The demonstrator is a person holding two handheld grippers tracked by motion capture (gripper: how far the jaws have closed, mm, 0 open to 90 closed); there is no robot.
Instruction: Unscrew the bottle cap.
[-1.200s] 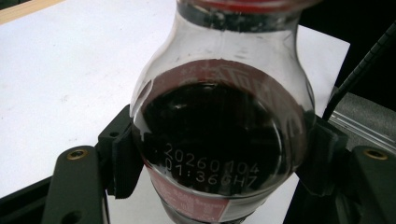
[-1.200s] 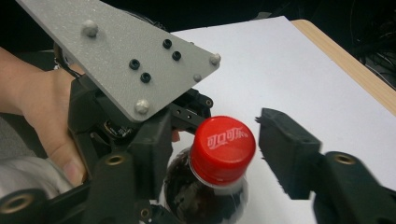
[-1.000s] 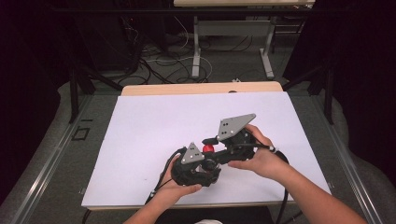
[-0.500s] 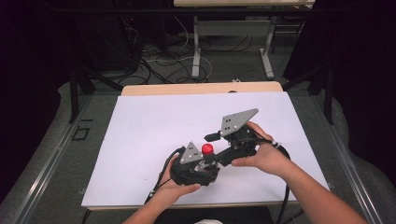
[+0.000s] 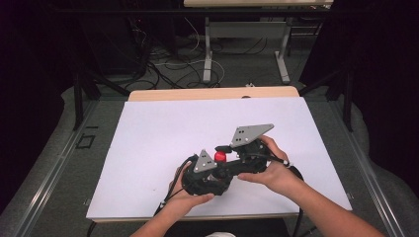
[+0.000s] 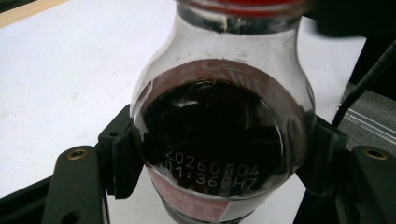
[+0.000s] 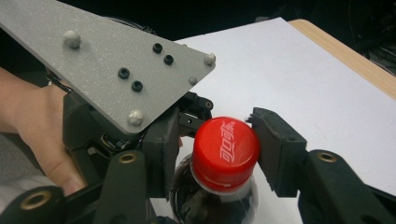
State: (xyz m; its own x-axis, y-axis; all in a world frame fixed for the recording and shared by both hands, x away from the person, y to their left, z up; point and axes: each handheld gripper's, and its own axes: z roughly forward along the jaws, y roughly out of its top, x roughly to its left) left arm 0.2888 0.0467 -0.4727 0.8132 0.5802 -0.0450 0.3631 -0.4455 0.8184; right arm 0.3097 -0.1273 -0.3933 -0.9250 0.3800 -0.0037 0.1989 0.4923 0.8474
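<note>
Left tongs (image 6: 219,186) grip the cola bottle (image 6: 215,140); right tongs (image 7: 219,154) have just been closing around its red cap (image 7: 225,147).

overhead plus two close views — shared bottle (image 5: 220,157)

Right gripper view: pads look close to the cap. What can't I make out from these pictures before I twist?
- Whether both pads press the cap: right gripper view; the left pad's face sits behind the cap.
- Bottle base: left gripper view, cut off by the bottom edge.
- Bottle body: high view, hidden under the left gripper, right gripper and hands.
- Label text: left gripper view, blurred.
</note>
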